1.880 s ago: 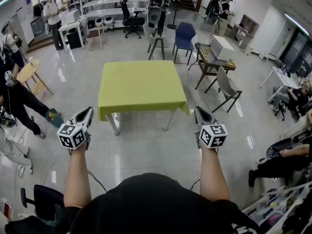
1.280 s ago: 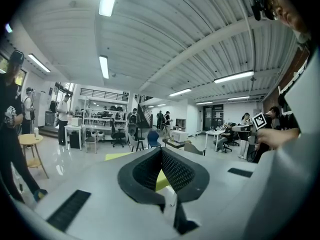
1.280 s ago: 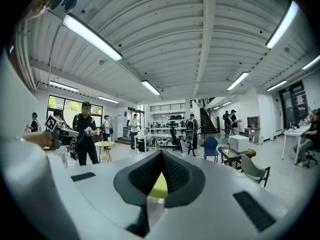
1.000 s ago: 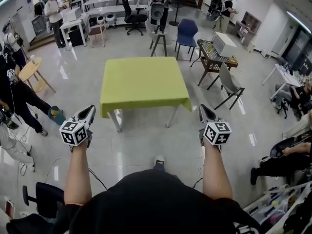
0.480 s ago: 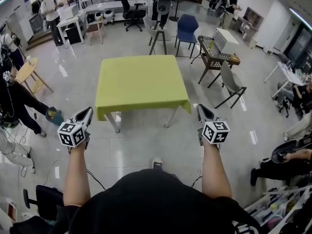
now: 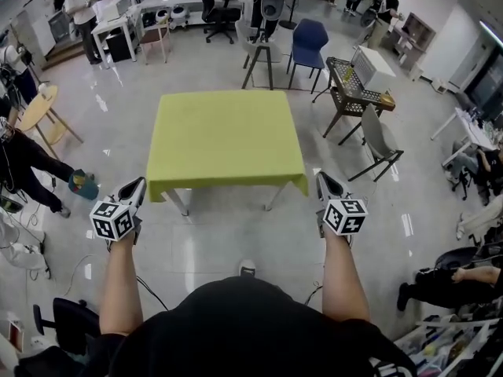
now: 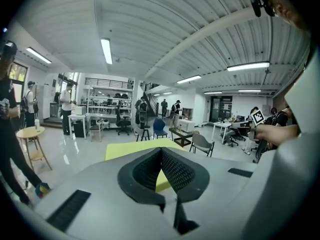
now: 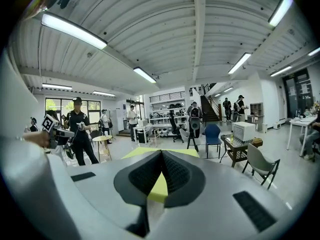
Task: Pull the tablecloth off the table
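Yellow-green tablecloth lies flat over a square worktop and hangs a little over every edge. White legs show under the near edge. It stands mid-room on a glossy pale tiled floor.

Left gripper is off the cloth's near-left corner and right gripper off the near-right corner. Both point at the worktop. Fingers of both are pressed together with nothing between them; in each gripper view the cloth shows beyond the tips, not touched.

Room is a big open lab. Blue chair and a stool stand behind the worktop. To its right are a wire cart carrying a white box, and a grey chair. Round wooden table is at left, with a person in black beside it. White desks and a black office chair line the back. More people stand at the far wall and sit at right. Strip lights run along the ribbed ceiling.
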